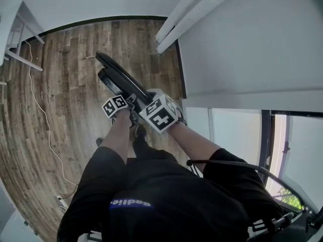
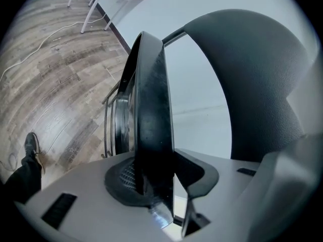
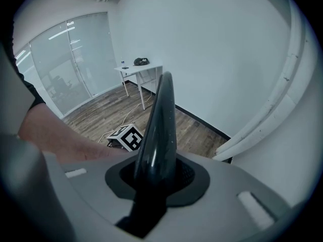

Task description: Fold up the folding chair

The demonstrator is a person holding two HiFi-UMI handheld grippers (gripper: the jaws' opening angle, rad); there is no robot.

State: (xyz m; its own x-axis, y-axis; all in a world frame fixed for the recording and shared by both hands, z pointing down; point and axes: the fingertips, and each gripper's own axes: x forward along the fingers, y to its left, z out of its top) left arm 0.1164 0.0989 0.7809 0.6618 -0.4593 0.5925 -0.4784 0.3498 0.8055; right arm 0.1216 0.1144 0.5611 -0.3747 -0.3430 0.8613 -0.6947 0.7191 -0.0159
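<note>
Nearest, the left gripper (image 2: 151, 185) is clamped on the black folding chair (image 2: 151, 110), its edge wedged between the pads. Just beside it, the right gripper (image 3: 156, 178) pinches the same chair's rim. Beyond the jaws, the chair reaches out over the wooden floor (image 1: 60, 84), near the white wall (image 1: 252, 44).

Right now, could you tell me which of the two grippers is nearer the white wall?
The right gripper, shut on the folding chair beside the white wall; the left gripper grips the same chair on the wooden floor side.
</note>
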